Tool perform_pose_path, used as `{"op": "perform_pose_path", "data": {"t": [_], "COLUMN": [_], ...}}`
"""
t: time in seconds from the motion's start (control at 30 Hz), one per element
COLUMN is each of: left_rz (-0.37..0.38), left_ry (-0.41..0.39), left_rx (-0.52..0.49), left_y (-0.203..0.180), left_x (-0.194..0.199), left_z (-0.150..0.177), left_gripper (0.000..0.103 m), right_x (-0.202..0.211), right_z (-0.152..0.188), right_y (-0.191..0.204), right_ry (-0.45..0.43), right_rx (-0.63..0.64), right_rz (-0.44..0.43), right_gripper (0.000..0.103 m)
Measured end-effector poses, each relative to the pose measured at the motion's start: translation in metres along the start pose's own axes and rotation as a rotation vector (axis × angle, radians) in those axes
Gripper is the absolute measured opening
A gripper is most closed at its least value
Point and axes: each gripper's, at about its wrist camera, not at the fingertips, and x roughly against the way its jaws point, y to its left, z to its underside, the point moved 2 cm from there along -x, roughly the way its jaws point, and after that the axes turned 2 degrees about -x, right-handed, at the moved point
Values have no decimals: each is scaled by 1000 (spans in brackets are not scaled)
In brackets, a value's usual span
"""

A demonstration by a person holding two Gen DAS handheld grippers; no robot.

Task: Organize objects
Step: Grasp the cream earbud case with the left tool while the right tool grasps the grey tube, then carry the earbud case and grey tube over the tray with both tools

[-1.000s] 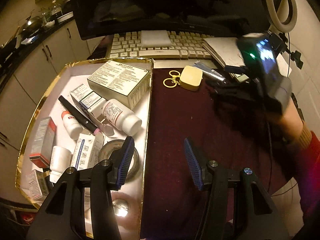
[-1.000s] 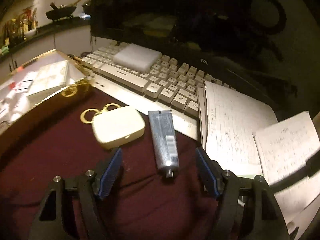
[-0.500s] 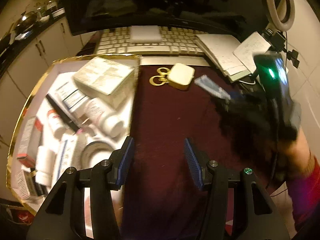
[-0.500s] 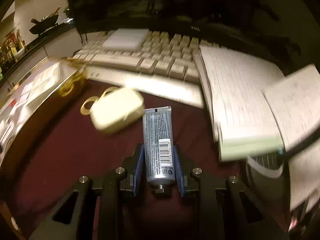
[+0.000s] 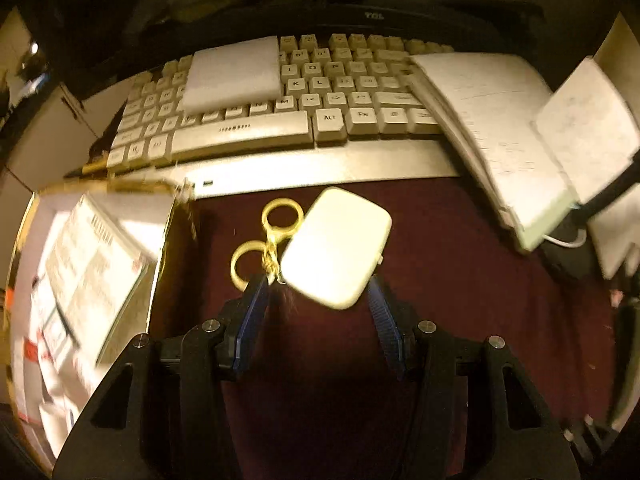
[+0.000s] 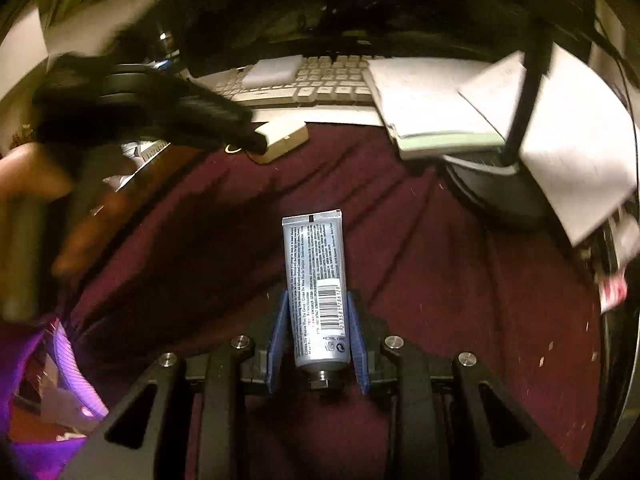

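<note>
My left gripper (image 5: 318, 294) is open, its blue pads on either side of the near end of a cream rounded case (image 5: 335, 246) with gold key rings (image 5: 276, 236), which lies on the maroon cloth (image 5: 460, 280). My right gripper (image 6: 318, 308) is shut on a silver-blue cream tube (image 6: 316, 280), cap end toward the camera, held above the cloth (image 6: 460, 280). In the right wrist view the left gripper (image 6: 256, 142) reaches the cream case (image 6: 286, 138). A gold-rimmed tray (image 5: 168, 216) with medicine boxes (image 5: 92, 264) sits to the left.
A white keyboard (image 5: 280, 120) with a white pad (image 5: 234, 74) on it lies behind the cloth, under a dark monitor (image 5: 372, 16). Open notebooks (image 5: 496, 120) lie at the right. A black stand pole (image 6: 524, 92) rises at the right.
My left gripper has moved forward from beside the tray to straddle the cream case. My right gripper closed on the tube, then lifted it back, away from the keyboard.
</note>
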Motion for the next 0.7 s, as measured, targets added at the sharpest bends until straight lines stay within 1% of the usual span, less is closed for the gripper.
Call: {"op": "perform_pose_path", "data": {"t": [0.1, 0.17, 0.2, 0.3, 0.37, 0.47, 0.5, 0.53, 0.63, 0.7], "left_rz": [-50, -70, -73, -28, -17, 10, 22, 41, 35, 45], "left_ry": [-29, -50, -50, -39, -36, -40, -44, -49, -52, -53], "left_rx": [-62, -99, -107, -114, -110, -66, -48, -23, -8, -10], "left_y": [-4, -6, -6, -7, -6, 1, 3, 6, 8, 6], "left_x": [-9, -12, -13, -16, -18, -19, -19, -19, -15, -11], "left_z": [-5, -7, -9, -15, -18, -17, -16, -14, -7, 0], "left_gripper": [52, 56, 56, 56, 56, 55, 54, 48, 48, 48], "right_x": [3, 4, 4, 5, 4, 3, 3, 3, 1, 1], "right_z": [6, 6, 6, 6, 6, 5, 5, 6, 5, 6], "right_y": [-8, -10, -10, -11, -12, -12, -12, -12, -13, -13], "right_ry": [-10, -14, -15, -20, -26, -32, -35, -38, -43, -49], "right_rx": [-41, -55, -58, -63, -68, -73, -73, -73, -70, -71], "right_rz": [-28, -40, -46, -57, -67, -70, -70, -71, -67, -63], "right_gripper": [28, 28, 28, 28, 28, 28, 28, 28, 28, 28]}}
